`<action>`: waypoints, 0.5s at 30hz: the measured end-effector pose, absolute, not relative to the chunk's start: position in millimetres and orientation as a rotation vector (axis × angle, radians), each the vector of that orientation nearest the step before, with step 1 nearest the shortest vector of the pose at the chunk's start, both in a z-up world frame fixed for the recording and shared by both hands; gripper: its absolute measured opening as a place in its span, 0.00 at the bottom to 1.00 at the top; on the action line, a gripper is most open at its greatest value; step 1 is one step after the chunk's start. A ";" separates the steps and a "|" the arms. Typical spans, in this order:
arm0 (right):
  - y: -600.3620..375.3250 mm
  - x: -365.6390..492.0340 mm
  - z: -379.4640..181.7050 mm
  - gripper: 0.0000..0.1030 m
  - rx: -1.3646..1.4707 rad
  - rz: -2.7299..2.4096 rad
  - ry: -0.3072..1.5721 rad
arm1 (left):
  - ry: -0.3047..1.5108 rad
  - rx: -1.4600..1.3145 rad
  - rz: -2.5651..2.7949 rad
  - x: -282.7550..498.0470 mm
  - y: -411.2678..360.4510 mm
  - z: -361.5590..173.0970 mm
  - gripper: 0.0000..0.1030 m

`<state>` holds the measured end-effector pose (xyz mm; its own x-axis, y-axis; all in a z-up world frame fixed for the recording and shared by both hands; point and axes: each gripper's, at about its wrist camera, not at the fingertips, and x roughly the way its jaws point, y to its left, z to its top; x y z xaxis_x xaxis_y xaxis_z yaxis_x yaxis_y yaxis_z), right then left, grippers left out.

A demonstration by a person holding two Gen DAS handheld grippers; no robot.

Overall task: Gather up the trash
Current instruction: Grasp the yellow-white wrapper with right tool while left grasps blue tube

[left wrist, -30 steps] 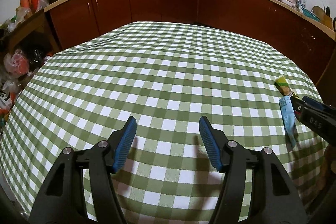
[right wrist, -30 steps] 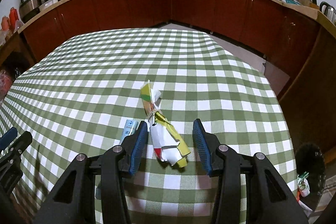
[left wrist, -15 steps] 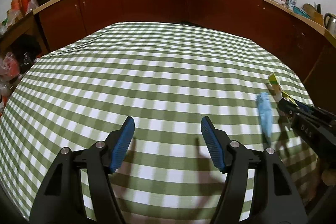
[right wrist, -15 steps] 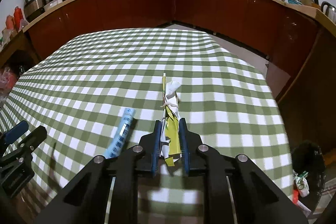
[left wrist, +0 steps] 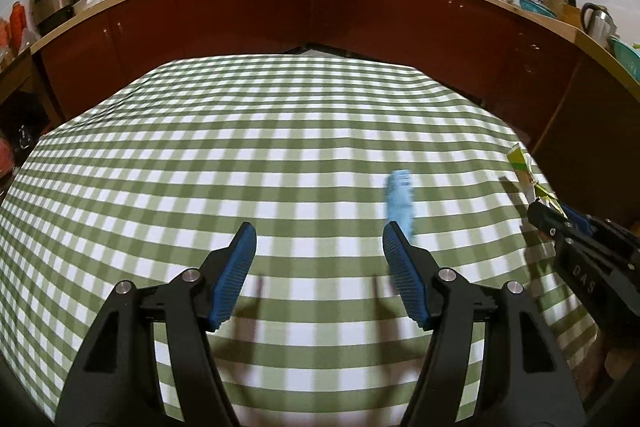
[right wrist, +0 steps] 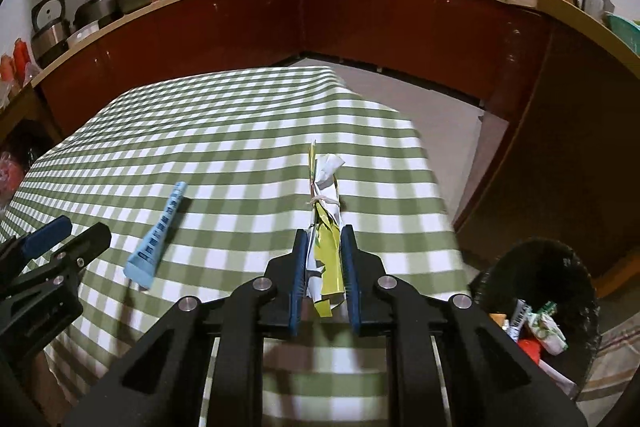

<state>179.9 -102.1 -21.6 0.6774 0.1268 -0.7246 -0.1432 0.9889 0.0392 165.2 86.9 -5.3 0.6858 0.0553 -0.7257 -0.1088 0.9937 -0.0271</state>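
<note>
Right gripper (right wrist: 323, 269) clamped on tied wrapper bundle (right wrist: 325, 227): light, crushable. Left gripper (left wrist: 319, 269) open; blue tube (left wrist: 399, 198) soft, best gripped mid-body.

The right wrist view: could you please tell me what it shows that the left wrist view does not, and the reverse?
Only the right wrist view shows the black trash bin on the floor past the table's corner, with wrappers already inside, and the right gripper shut on the tied yellow-and-white wrapper bundle.

Only the left wrist view shows the left gripper open from behind, nothing between its fingers.

Both show the blue tube lying on the checked tablecloth, and the kitchen counter behind.
</note>
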 end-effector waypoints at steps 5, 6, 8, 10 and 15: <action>-116.3 177.3 -21.2 0.18 0.005 0.141 0.805 | 0.820 -0.043 0.069 178.0 67.0 -11.4 0.62; -119.0 176.8 -21.6 0.18 0.008 0.141 0.806 | 0.826 -0.040 0.068 180.5 65.0 -13.8 0.62; -123.3 176.9 -22.8 0.18 0.017 0.141 0.807 | 0.847 -0.039 0.063 186.6 62.0 -20.1 0.59; -126.9 176.0 -23.4 0.18 0.024 0.141 0.806 | 0.865 -0.041 0.051 189.9 61.4 -25.4 0.53; -133.4 174.0 -25.6 0.18 0.033 0.145 0.806 | 0.888 -0.026 0.038 195.5 58.8 -33.8 0.42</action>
<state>174.0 -133.4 -25.6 0.6832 0.1421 -0.7163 -0.1171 0.9895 0.0847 195.5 58.8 -33.8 0.6301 0.0224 -0.7762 -0.0443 0.9990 -0.0071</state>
